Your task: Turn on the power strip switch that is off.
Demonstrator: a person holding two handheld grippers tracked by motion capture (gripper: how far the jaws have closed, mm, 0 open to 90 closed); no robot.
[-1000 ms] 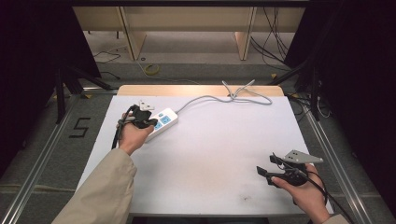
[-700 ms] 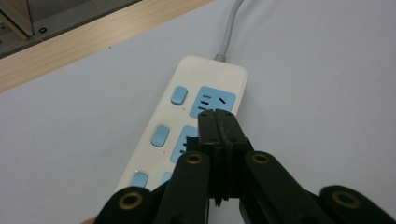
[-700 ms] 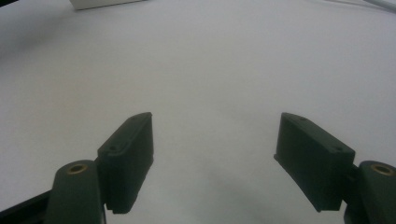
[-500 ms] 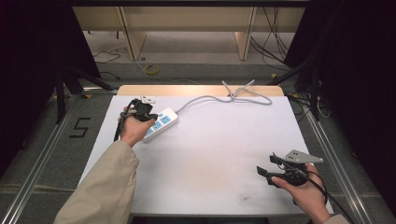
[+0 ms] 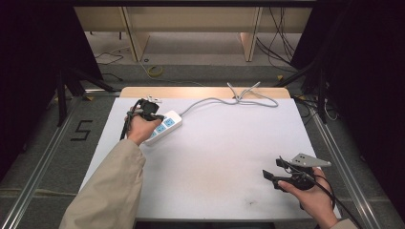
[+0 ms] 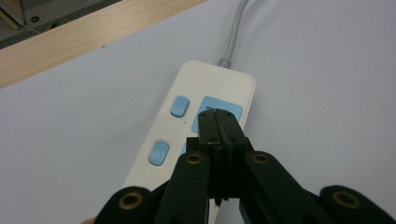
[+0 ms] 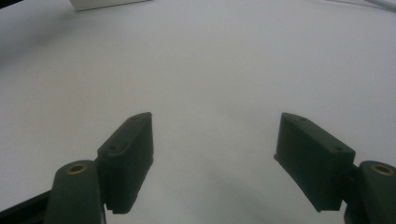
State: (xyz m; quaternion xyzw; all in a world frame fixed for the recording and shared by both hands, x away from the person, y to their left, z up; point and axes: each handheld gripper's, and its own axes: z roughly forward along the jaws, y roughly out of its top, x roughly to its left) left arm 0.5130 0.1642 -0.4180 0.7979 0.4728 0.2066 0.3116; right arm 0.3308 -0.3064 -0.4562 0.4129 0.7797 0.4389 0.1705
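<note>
**Operator:** I'm looking down on the white-topped table with its pale wooden strip along the far edge. The white plastic power strip with blue sockets and blue buttons lies flat at the far left of the white surface, angled, with its grey cable running off toward the far edge, where it ends in a loose tangle near the middle.

**Observer:** And the left gripper?

**Operator:** My left gripper is right over the strip's far end, held in my left hand, with a beige sleeve coming up from the bottom. In the left gripper view the two black jaws are pressed flat together with nothing between them, and the left gripper's tips sit over a blue socket panel on the power strip. Whether the tips actually touch it, I can't tell. Two blue buttons show just left of the jaws, and a tiny red dot glows on the casing near the closer button.

**Observer:** The right side?

**Operator:** The right gripper is well apart from the strip, near the front right corner of the table, in my right hand, with its grey three-cornered plate on top. In the right gripper view the right gripper has its jaws spread wide, holding nothing, with bare white tabletop under them.
</note>
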